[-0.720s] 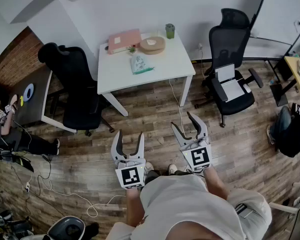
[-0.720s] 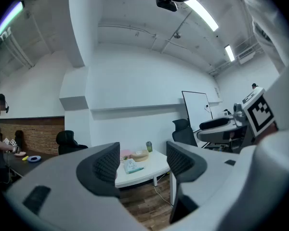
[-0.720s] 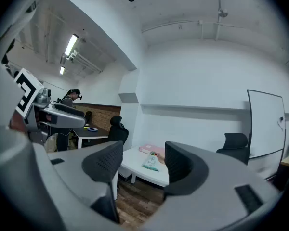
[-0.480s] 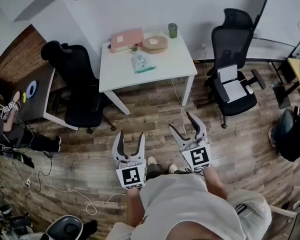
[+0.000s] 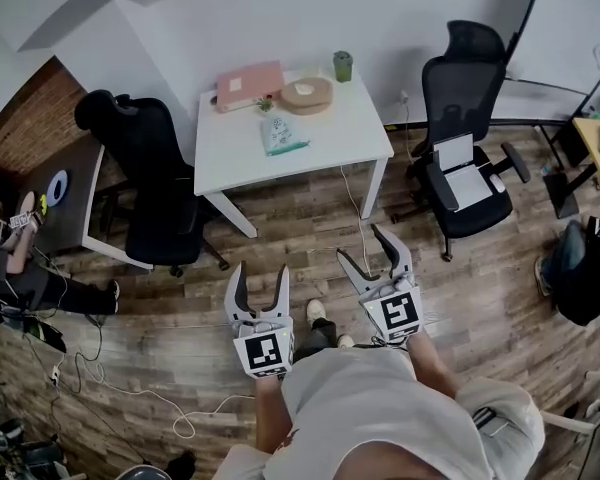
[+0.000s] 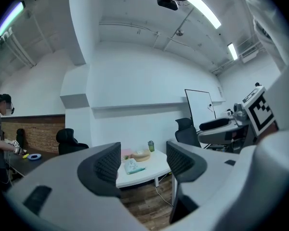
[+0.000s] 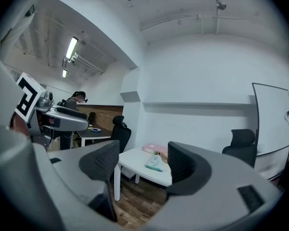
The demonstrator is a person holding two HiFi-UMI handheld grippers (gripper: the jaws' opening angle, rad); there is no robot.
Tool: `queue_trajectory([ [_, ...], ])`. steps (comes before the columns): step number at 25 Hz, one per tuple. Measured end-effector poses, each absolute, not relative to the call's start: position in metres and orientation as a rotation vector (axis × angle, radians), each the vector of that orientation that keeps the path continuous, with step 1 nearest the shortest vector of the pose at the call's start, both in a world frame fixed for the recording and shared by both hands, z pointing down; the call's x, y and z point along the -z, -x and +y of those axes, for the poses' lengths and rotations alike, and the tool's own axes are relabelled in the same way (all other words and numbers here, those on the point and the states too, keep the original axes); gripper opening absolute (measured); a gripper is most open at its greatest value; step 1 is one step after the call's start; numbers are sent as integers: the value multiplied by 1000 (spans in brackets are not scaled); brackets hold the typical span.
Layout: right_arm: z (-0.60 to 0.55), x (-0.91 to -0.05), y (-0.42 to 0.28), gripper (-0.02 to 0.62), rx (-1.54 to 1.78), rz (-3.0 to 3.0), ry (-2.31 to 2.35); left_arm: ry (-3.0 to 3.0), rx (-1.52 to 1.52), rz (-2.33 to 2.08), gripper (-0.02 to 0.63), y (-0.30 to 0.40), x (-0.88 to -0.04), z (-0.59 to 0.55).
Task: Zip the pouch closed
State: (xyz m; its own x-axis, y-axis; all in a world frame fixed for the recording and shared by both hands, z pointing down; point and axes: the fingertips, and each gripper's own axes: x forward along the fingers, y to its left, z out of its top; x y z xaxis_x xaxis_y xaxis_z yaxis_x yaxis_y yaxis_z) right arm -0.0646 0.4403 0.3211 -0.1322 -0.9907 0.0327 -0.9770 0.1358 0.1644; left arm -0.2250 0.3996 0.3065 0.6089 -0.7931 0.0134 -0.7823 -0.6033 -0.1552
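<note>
A pale pouch with a teal edge (image 5: pixel 280 134) lies on the white table (image 5: pixel 320 143) across the room, far ahead of both grippers. The same pouch (image 6: pixel 132 166) shows small between the left jaws, and the pouch (image 7: pixel 154 163) shows between the right jaws. My left gripper (image 5: pixel 258 283) is held level over the wooden floor, open and empty. My right gripper (image 5: pixel 373 248) hangs beside it, a little farther forward, also open with nothing between its fingers.
On the table sit a pink box (image 5: pixel 248 84), a round tan container (image 5: pixel 306 93) and a green cup (image 5: pixel 341 64). Black office chairs stand left (image 5: pixel 150 183) and right (image 5: pixel 462 158) of it. A cable (image 5: pixel 355 218) runs over the floor. A person (image 5: pixel 20 258) sits at a dark desk, far left.
The view has shifted slightly; my shoe has stepped forward between the grippers. Both grippers stay open and in much the same place.
</note>
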Motion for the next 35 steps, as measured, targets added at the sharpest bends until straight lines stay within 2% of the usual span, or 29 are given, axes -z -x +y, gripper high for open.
queue_trajectory([
  [35,242,-339,51,307,87,-2039,-2060,2819,93,1144,284,209,-322,176],
])
